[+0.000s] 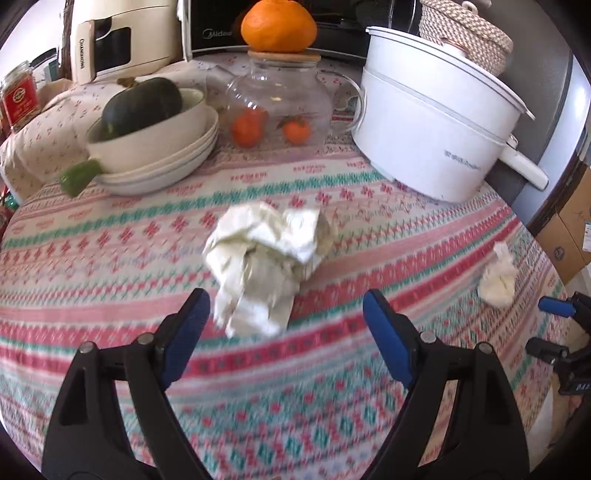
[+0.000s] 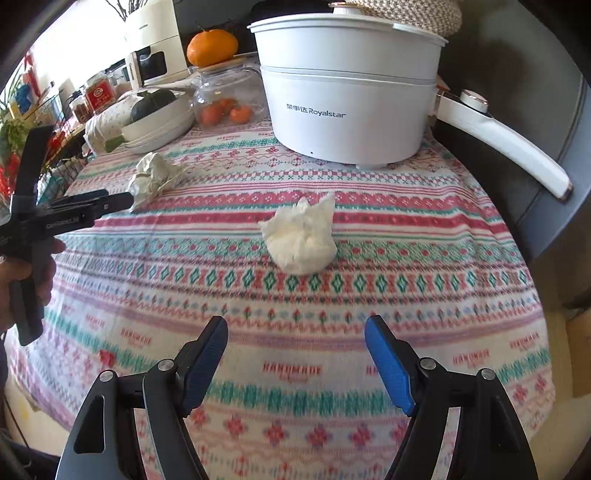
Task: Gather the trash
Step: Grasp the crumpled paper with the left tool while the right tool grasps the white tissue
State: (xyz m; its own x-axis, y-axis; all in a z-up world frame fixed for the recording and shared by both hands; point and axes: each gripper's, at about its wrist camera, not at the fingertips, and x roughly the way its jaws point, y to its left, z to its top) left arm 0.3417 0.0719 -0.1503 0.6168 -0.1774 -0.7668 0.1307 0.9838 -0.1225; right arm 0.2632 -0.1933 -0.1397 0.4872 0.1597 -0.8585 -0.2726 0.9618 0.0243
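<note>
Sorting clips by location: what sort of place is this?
Likely a home kitchen or dining corner: an electric cooking pot, stacked bowls and a microwave crowd a table with a patterned tablecloth.

Lots is cut off or smeared here. In the left wrist view the crumpled paper (image 1: 264, 258) is motion-blurred, worst along its lower edge, and so is the patterned cloth on the tabletop (image 1: 110, 258) toward 6 o'clock. The right gripper (image 1: 565, 332) only pokes in at 3 o'clock, mostly cropped by the frame. The woven basket (image 1: 469, 33) at 1 o'clock is partly hidden behind the white pot (image 1: 436, 122). In the right wrist view the hand (image 2: 22, 280) at 9 o'clock is cropped, and the shelf clutter (image 2: 22, 122) behind it is too small to identify.
</note>
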